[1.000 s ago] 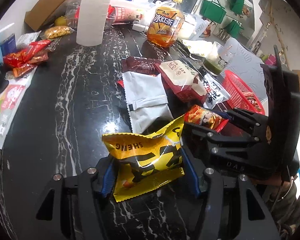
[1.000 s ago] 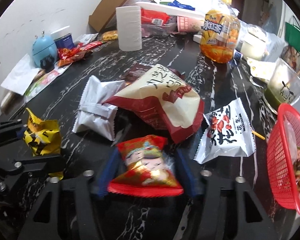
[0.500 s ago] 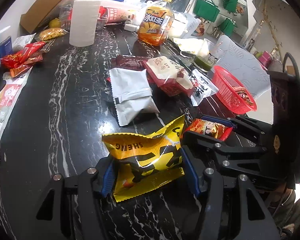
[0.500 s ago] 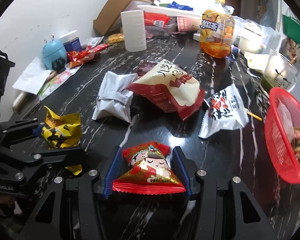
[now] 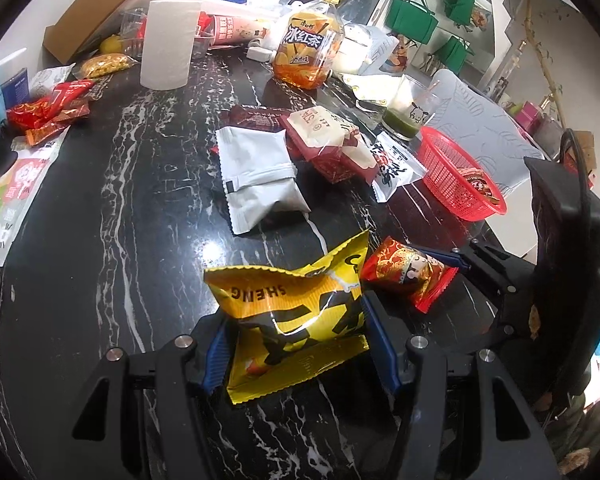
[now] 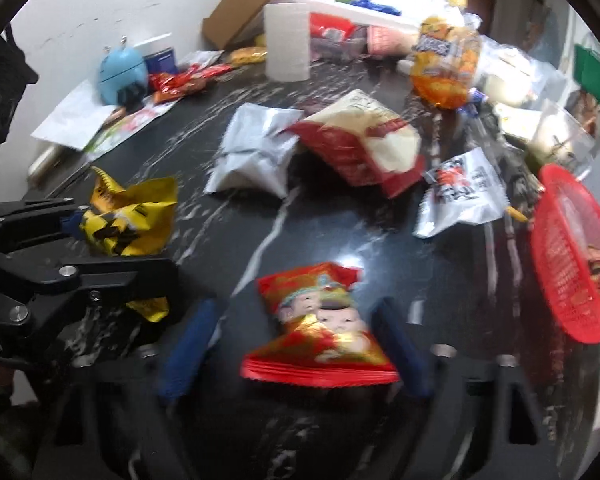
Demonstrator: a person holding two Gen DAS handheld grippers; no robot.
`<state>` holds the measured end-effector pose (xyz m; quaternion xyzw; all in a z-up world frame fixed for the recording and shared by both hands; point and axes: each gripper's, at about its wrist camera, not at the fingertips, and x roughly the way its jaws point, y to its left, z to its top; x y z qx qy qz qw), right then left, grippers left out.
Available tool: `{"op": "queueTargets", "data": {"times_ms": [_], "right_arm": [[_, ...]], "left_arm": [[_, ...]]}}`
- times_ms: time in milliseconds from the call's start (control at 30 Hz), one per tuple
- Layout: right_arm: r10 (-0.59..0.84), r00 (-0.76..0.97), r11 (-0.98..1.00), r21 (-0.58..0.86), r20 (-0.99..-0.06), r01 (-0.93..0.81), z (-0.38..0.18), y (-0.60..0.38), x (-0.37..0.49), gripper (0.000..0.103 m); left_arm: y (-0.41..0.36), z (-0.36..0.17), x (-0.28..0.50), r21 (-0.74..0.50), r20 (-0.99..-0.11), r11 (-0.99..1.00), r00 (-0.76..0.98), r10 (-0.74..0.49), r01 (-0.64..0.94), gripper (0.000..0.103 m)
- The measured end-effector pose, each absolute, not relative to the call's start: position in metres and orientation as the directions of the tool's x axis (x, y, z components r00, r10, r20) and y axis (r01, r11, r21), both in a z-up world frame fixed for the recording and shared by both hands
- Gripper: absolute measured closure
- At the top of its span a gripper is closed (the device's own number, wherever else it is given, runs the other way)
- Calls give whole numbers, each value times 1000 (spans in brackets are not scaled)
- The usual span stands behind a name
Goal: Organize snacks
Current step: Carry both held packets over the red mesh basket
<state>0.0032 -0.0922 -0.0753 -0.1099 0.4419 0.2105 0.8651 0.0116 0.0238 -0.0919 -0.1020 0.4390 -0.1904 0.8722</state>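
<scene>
Two packets are in play, yet the right gripper (image 6: pixel 296 344) has just spread wide, freeing the red packet (image 6: pixel 320 332) short of the red basket (image 6: pixel 568 256), while the left gripper (image 5: pixel 300 344) stays clamped on the yellow packet (image 5: pixel 296 320).

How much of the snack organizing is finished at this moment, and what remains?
Done: the red basket already holds at least one packet.

In hand: the left hand-held gripper is clamped on the yellow snack bag. The red snack packet sits between the fingers of the right hand-held gripper, which look open in this blurred view.

Left: the white pouch, red-and-cream bag and black-and-white packet lie on the table.
</scene>
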Motion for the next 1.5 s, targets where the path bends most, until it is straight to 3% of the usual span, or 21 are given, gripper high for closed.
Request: {"op": "queueTargets", "data": {"times_ms": [33, 67, 100, 467, 1000, 1500], "right_arm": [[271, 526, 886, -5, -806, -464, -74, -91, 2, 26], [272, 533, 886, -8, -801, -464, -73, -91, 1, 44], [275, 536, 887, -4, -799, -461, -71, -91, 1, 54], [308, 519, 897, 62, -797, -437, -68, -97, 4, 54], [350, 583, 904, 99, -734, -417, -18, -116, -7, 54], [256, 648, 958, 98, -717, -270, -1, -171, -27, 54]], "left_arm": [[24, -92, 11, -343, -727, 908, 544, -419, 241, 45], [25, -92, 12, -343, -728, 908, 544, -418, 239, 45], [25, -92, 12, -345, -728, 908, 543, -418, 237, 45], [28, -85, 13, -349, -723, 907, 547, -422, 237, 45], [9, -41, 18, -338, -684, 886, 564, -463, 317, 45], [-49, -33, 30, -356, -684, 813, 464, -563, 462, 45]]}}
